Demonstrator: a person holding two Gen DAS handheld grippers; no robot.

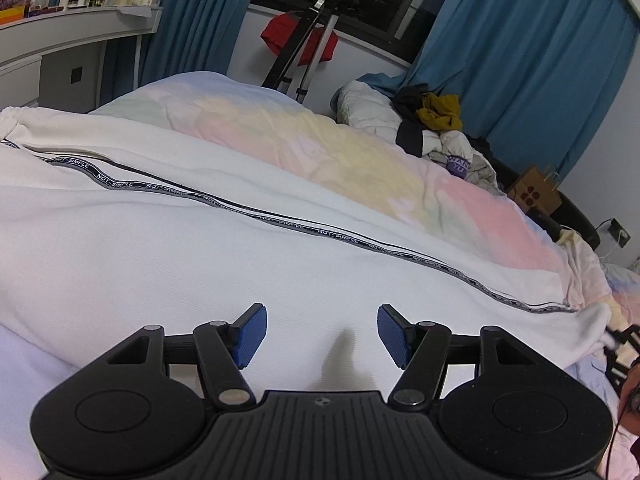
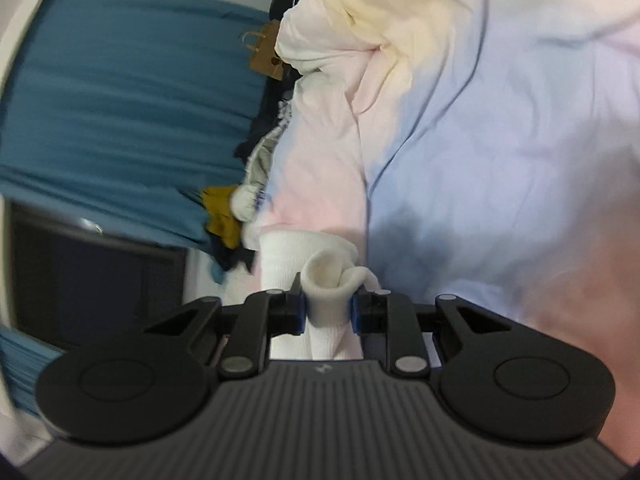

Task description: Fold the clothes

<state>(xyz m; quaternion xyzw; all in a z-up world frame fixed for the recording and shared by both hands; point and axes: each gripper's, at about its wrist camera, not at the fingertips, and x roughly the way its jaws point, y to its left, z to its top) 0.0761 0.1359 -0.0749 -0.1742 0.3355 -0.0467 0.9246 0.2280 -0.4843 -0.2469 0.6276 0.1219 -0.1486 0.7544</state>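
Left gripper point(image 1: 322, 336): blue pads spread wide, holding nothing, hovering over the white knit trousers with black lettered side stripe point(image 1: 200, 248) spread across the pastel tie-dye bedsheet point(image 1: 360, 148). Right gripper point(image 2: 328, 312): clamped on the trousers' bunched edge point(image 2: 326, 280); bare sheet beyond.

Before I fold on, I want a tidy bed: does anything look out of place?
Yes. A heap of crumpled clothes, grey, black and mustard, is piled at the far edge of the pastel bedspread. The white garment with the lettered black stripe lies fairly flat.
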